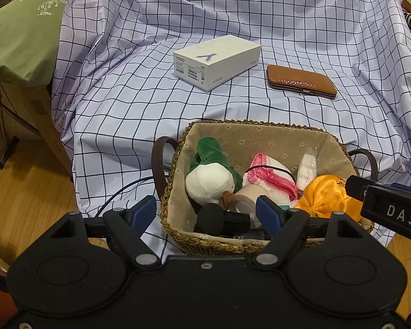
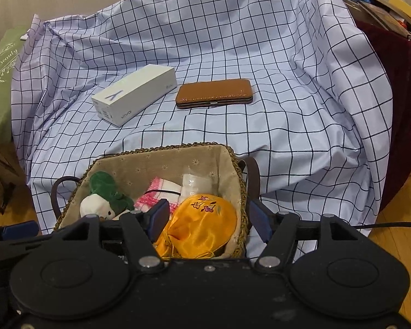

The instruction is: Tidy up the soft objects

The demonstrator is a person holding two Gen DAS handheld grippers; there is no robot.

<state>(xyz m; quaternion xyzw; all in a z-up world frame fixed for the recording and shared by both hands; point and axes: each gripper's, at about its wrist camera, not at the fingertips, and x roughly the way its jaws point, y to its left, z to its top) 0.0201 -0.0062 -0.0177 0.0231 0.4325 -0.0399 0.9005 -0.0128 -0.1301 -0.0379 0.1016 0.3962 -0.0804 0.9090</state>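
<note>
A woven basket (image 1: 255, 124) (image 2: 161, 148) with a beige lining stands on the checked cloth. In it lie a white and green plush radish (image 1: 208, 182) (image 2: 95, 205), a pink and white cloth (image 1: 265, 170) (image 2: 156, 190), a white packet (image 1: 307, 167) (image 2: 197, 183), an orange satin pouch (image 1: 326, 194) (image 2: 202, 224) and a black cylinder (image 1: 219, 219). My left gripper (image 1: 205, 211) is open, astride the basket's left wall. My right gripper (image 2: 209, 220) is open around the pouch, with its right finger outside the basket wall.
Farther back on the checked cloth (image 1: 287, 27) lie a white phone box (image 1: 216, 60) (image 2: 134, 96) and a brown wallet (image 1: 301, 81) (image 2: 213, 93). A green cushion (image 1: 21, 27) is at the left, a dark red cloth (image 2: 397, 96) at the right. Wooden floor (image 1: 27, 192) lies below.
</note>
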